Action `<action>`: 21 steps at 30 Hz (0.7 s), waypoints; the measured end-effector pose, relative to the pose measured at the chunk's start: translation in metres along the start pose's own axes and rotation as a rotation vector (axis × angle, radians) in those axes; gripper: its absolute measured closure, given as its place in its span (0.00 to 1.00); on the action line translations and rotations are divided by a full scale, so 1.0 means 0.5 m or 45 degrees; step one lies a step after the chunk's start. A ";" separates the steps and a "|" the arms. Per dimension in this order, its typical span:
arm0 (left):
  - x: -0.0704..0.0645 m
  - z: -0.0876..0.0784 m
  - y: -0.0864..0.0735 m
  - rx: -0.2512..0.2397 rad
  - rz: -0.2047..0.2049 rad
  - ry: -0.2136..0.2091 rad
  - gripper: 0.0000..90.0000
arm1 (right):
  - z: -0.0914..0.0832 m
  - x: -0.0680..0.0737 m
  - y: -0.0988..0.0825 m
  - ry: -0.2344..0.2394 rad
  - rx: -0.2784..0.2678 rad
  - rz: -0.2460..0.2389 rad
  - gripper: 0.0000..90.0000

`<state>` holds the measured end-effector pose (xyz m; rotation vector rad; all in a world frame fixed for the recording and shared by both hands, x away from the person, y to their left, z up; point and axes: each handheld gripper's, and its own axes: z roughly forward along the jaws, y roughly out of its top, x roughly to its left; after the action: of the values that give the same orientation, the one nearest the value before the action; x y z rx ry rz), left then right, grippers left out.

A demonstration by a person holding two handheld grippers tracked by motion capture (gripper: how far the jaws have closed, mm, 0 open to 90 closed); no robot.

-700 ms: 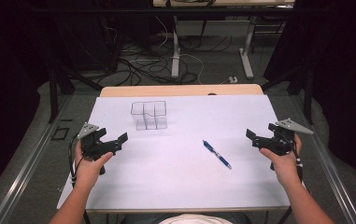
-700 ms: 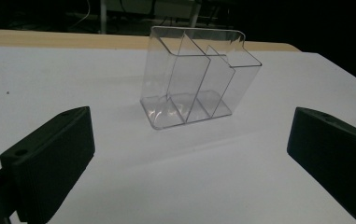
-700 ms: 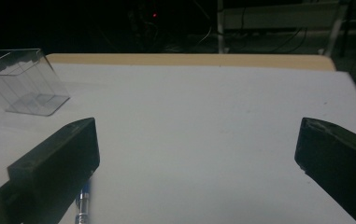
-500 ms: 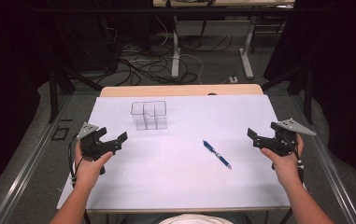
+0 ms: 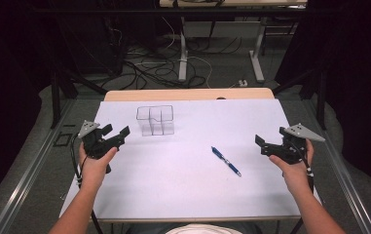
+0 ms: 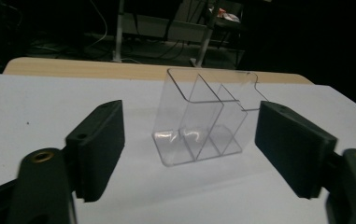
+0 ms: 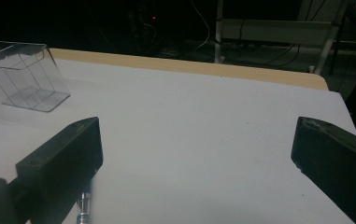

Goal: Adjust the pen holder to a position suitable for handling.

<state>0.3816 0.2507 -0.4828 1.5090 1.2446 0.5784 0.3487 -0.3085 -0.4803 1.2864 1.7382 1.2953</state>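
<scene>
A clear plastic organizer (image 5: pixel 155 120) with several compartments stands upright on the white table top (image 5: pixel 193 195), left of centre toward the back. A blue pen (image 5: pixel 226 161) lies flat, right of centre. My left gripper (image 5: pixel 116 132) hovers at the table's left side, open and empty, pointing at the organizer (image 6: pixel 203 121), which stands beyond its jaws (image 6: pixel 189 144). My right gripper (image 5: pixel 269 139) is held at the right side, open wide with nothing between its jaws (image 7: pixel 194 154). The pen's tip (image 7: pixel 83 207) peeks out beside its left jaw, and the organizer (image 7: pixel 24 77) stands far off.
A wooden strip (image 5: pixel 188 94) runs along the table's far edge. Beyond it, on the dark floor, are cables (image 5: pixel 144 68) and desk legs (image 5: pixel 183 53). Metal rails (image 5: pixel 22 180) flank the table on both sides.
</scene>
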 end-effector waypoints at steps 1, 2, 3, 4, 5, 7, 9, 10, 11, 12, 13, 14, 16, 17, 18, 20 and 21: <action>0.000 0.004 0.003 -0.008 -0.001 0.006 0.37 | 0.002 0.001 0.000 0.005 0.000 -0.004 0.03; 0.000 0.007 0.008 -0.001 -0.002 0.014 0.41 | 0.000 0.001 0.000 0.001 0.014 -0.006 0.04; 0.000 0.012 0.012 -0.006 -0.005 0.031 0.45 | 0.001 0.002 -0.001 0.001 0.014 0.001 0.05; 0.000 0.015 0.015 -0.010 -0.006 0.042 0.49 | 0.000 0.001 -0.001 -0.002 0.019 -0.006 0.05; 0.000 0.019 0.020 -0.015 -0.011 0.048 0.52 | 0.001 0.001 -0.002 0.001 0.014 -0.003 0.06; 0.000 0.027 0.028 -0.022 -0.022 0.055 0.57 | 0.002 0.000 -0.003 0.003 0.008 -0.003 0.07; 0.001 0.036 0.039 -0.020 -0.017 0.073 0.59 | 0.002 0.001 -0.003 0.005 0.018 0.005 0.07; 0.002 0.040 0.045 -0.019 -0.014 0.088 0.59 | 0.002 0.001 -0.003 0.005 0.018 0.005 0.07; 0.003 0.044 0.051 -0.018 -0.016 0.092 0.64 | 0.002 0.002 -0.004 0.005 0.020 0.005 0.07; 0.004 0.048 0.058 -0.005 -0.023 0.083 0.65 | 0.003 0.001 -0.004 0.011 0.009 -0.007 0.07; 0.004 0.053 0.065 0.006 -0.025 0.086 0.66 | 0.003 0.000 -0.004 0.014 0.005 -0.013 0.07; 0.003 0.057 0.070 0.014 -0.017 0.096 0.67 | 0.003 0.001 -0.004 0.014 0.010 -0.010 0.07; 0.004 0.067 0.081 0.021 -0.003 0.116 0.67 | 0.003 0.001 -0.004 0.014 0.013 -0.012 0.07; 0.004 0.071 0.086 0.030 -0.003 0.127 0.68 | 0.004 0.003 -0.004 0.009 0.014 -0.013 0.07; 0.005 0.075 0.090 0.033 -0.007 0.133 0.68 | 0.004 0.003 -0.004 0.009 0.014 -0.013 0.07; 0.006 0.084 0.098 0.057 -0.005 0.133 0.76 | 0.005 0.005 -0.006 0.013 0.021 -0.006 0.08; 0.006 0.088 0.102 0.060 -0.003 0.142 0.79 | 0.005 0.004 -0.006 0.010 0.025 -0.013 0.08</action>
<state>0.4406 0.2401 -0.4519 1.5313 1.3531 0.6430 0.3489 -0.3058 -0.4838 1.2834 1.7651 1.2822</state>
